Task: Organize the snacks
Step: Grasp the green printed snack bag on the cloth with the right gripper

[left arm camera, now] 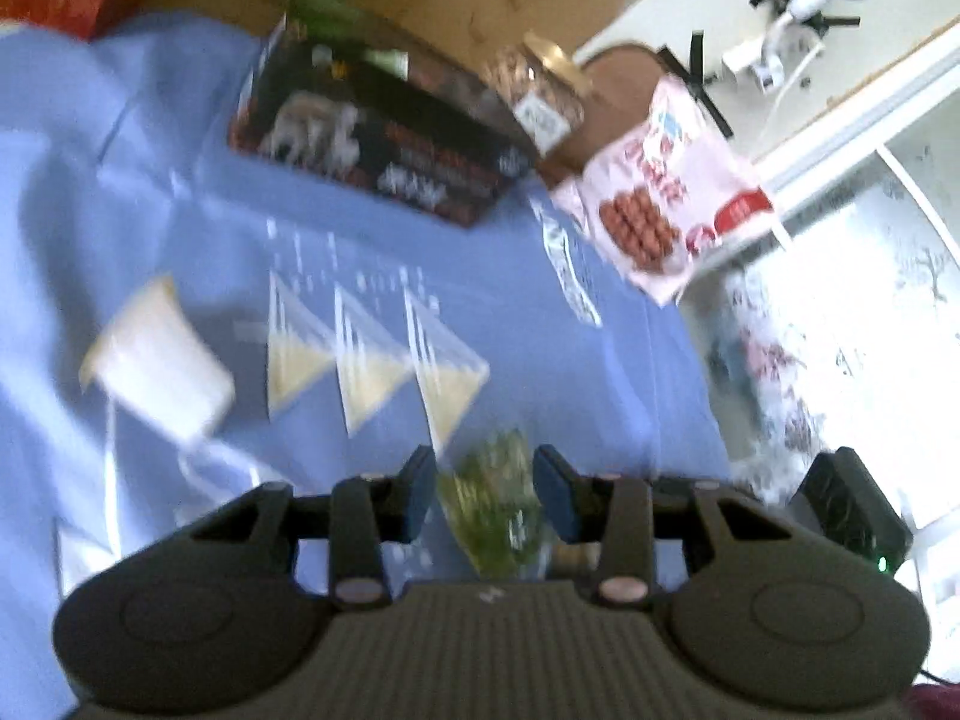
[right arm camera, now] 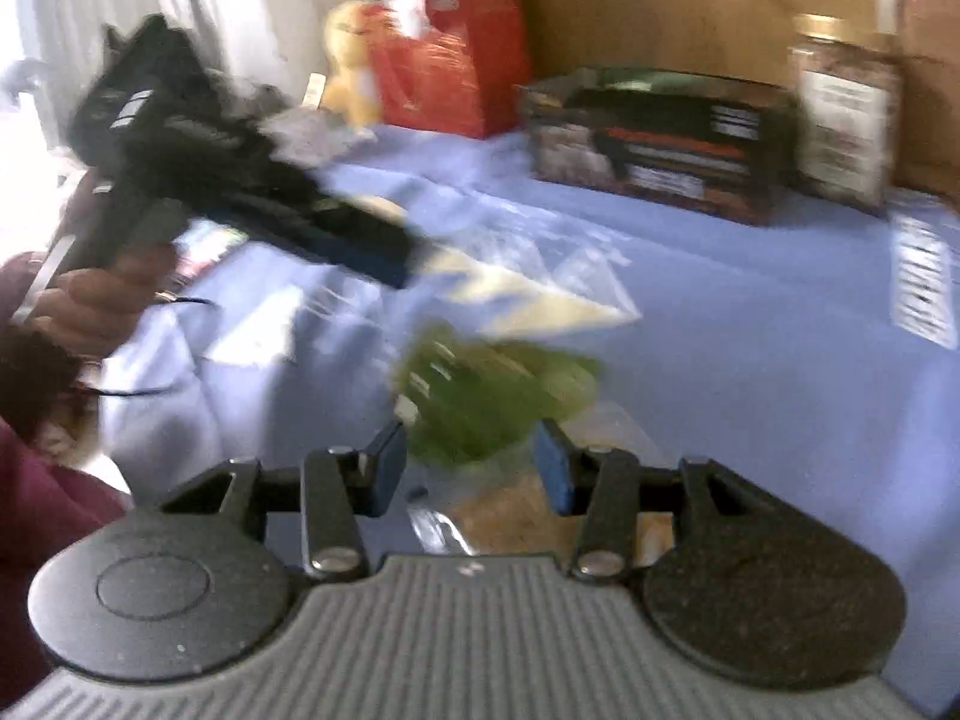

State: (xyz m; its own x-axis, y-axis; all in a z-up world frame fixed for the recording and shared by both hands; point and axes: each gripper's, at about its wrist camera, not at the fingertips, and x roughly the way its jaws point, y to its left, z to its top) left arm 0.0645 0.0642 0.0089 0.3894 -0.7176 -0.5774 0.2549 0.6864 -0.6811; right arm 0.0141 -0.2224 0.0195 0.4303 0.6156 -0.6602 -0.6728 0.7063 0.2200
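A clear bag of green snacks [left arm camera: 492,498] lies on the blue cloth [left arm camera: 540,372] and shows in the gap of my left gripper [left arm camera: 486,492]. The pads stand apart and do not press it. In the right wrist view the same green bag [right arm camera: 492,396] sits just beyond my right gripper [right arm camera: 471,468], whose jaws are open and hold nothing. A clear bag with tan crumbs [right arm camera: 516,510] lies under the right fingers. A hand holds the left gripper [right arm camera: 402,258] above the triangular bags [right arm camera: 540,300]. Three such pale-filled bags [left arm camera: 372,378] lie in a row.
A white cup [left arm camera: 162,366] lies tipped at the left. A dark box [left arm camera: 384,132], a gold-lidded jar [left arm camera: 540,90] and a pink snack packet [left arm camera: 666,192] stand along the far side. A label strip [left arm camera: 570,270] lies on the cloth. A red bag [right arm camera: 444,72] and a plush toy [right arm camera: 354,60] sit behind.
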